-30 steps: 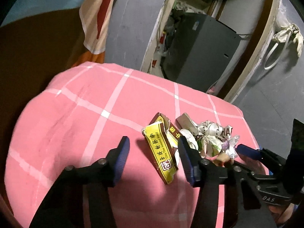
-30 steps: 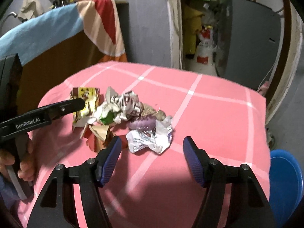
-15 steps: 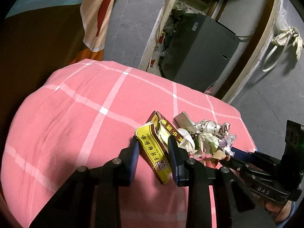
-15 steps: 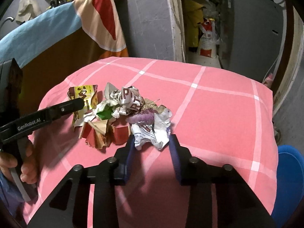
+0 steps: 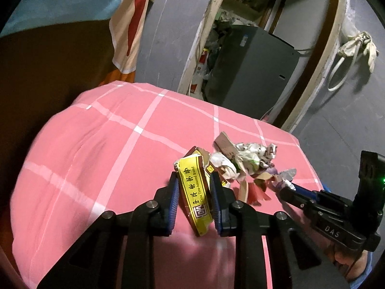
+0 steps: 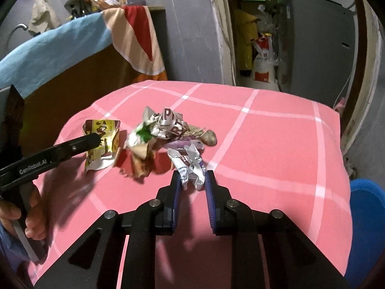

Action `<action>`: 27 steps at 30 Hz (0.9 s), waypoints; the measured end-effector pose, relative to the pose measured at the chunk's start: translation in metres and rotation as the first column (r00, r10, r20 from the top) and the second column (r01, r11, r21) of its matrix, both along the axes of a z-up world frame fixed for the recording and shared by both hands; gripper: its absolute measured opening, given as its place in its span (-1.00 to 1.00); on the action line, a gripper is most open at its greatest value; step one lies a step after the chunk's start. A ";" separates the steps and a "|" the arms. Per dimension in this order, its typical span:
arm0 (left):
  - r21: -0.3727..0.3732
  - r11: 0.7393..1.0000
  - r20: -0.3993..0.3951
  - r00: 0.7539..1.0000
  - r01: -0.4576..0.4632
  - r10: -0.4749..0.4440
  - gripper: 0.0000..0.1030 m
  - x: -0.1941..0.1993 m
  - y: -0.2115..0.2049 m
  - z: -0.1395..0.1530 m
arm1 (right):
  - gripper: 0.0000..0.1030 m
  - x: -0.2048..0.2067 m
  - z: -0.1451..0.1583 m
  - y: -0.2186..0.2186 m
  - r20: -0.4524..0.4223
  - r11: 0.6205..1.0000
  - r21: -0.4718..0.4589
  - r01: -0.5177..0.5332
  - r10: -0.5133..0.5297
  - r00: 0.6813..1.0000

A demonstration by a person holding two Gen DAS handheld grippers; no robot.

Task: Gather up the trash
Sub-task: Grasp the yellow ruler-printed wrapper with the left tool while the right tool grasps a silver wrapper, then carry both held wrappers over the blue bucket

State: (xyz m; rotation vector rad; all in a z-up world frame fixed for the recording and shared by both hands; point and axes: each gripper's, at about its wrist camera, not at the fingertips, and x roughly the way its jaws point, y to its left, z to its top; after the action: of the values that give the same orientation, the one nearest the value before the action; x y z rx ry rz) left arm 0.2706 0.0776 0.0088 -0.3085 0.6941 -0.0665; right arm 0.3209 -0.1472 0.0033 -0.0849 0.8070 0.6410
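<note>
A: Where's the trash?

B: Piled on the pink cloth (image 5: 101,159) at about four o'clock in our left view. Our left gripper (image 5: 195,192) is closing its fingers on the yellow wrapper (image 5: 196,192), and the pads already pinch it.

A: And the right?

B: Our right gripper (image 6: 192,184) is clenched on the crumpled white wrapper (image 6: 190,166) at the pile's (image 6: 166,132) six o'clock edge. We take the outer pieces so that each lifts free.
</note>
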 end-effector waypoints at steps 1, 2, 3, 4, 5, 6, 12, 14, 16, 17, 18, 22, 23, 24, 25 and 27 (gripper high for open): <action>0.006 1.000 0.007 1.000 0.000 0.000 -0.61 -0.003 -0.002 0.001 | -0.66 -0.003 0.000 -0.003 0.001 1.000 0.014 0.000 0.000 1.000; 0.013 1.000 0.014 1.000 0.001 -0.001 -0.62 -0.007 -0.005 0.002 | -0.66 -0.006 0.000 -0.006 0.001 1.000 0.025 0.004 -0.004 1.000; 0.020 1.000 0.021 1.000 0.002 -0.003 -0.62 -0.010 -0.007 0.003 | -0.66 -0.010 0.000 -0.011 0.005 0.999 0.039 0.010 -0.011 1.000; 0.025 1.000 0.027 1.000 0.004 -0.005 -0.62 -0.013 -0.010 0.004 | -0.66 -0.015 0.002 -0.015 0.013 0.998 0.061 0.012 -0.013 1.000; 0.033 0.999 0.034 0.999 0.005 -0.006 -0.63 -0.017 -0.014 0.005 | -0.66 -0.018 0.003 -0.018 0.018 0.997 0.074 0.013 -0.015 1.000; 0.040 0.999 0.044 0.999 0.004 -0.005 -0.63 -0.021 -0.016 0.006 | -0.66 -0.022 0.004 -0.022 0.025 0.996 0.092 0.016 -0.019 1.000; 0.061 0.998 0.116 0.993 -0.005 -0.002 -0.64 -0.040 -0.030 0.014 | -0.66 -0.050 0.016 -0.042 0.136 0.984 0.175 0.023 -0.047 0.990; 0.075 0.997 0.140 0.990 -0.002 -0.009 -0.64 -0.045 -0.036 0.017 | -0.66 -0.061 0.023 -0.047 0.189 0.982 0.190 0.020 -0.057 0.980; 0.084 0.996 0.167 0.986 -0.005 -0.009 -0.64 -0.050 -0.045 0.020 | -0.66 -0.072 0.030 -0.053 0.248 0.979 0.203 0.017 -0.068 0.966; 0.086 0.996 0.182 0.983 -0.003 -0.012 -0.64 -0.052 -0.050 0.022 | -0.66 -0.077 0.033 -0.056 0.270 0.977 0.212 0.016 -0.075 0.960; 0.089 0.996 0.199 0.980 -0.002 -0.016 -0.64 -0.055 -0.055 0.025 | -0.66 -0.078 0.036 -0.058 0.287 0.975 0.220 0.016 -0.080 0.955; 0.110 0.994 0.269 0.962 0.012 -0.041 -0.64 -0.063 -0.077 0.036 | -0.66 -0.093 0.048 -0.075 0.370 0.963 0.266 0.037 -0.137 0.919; 0.111 0.994 0.285 0.957 0.015 -0.047 -0.64 -0.065 -0.080 0.040 | -0.65 -0.093 0.050 -0.079 0.382 0.960 0.275 0.043 -0.150 0.912; 0.109 0.994 0.306 0.951 0.019 -0.051 -0.64 -0.066 -0.086 0.044 | -0.64 -0.096 0.054 -0.086 0.404 0.955 0.290 0.056 -0.175 0.898; 0.105 0.994 0.326 0.944 0.023 -0.056 -0.64 -0.066 -0.091 0.048 | -0.64 -0.100 0.057 -0.093 0.428 0.950 0.305 0.070 -0.202 0.881; 0.094 0.995 0.360 0.930 0.034 -0.066 -0.64 -0.066 -0.101 0.055 | -0.63 -0.107 0.063 -0.104 0.463 0.940 0.329 0.089 -0.243 0.853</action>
State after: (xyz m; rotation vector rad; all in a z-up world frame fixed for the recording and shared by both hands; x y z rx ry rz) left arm 0.2048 -0.0230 0.0643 -0.1877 0.3347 -0.1382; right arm 0.2142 -0.2509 0.0661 0.0934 0.2053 0.5325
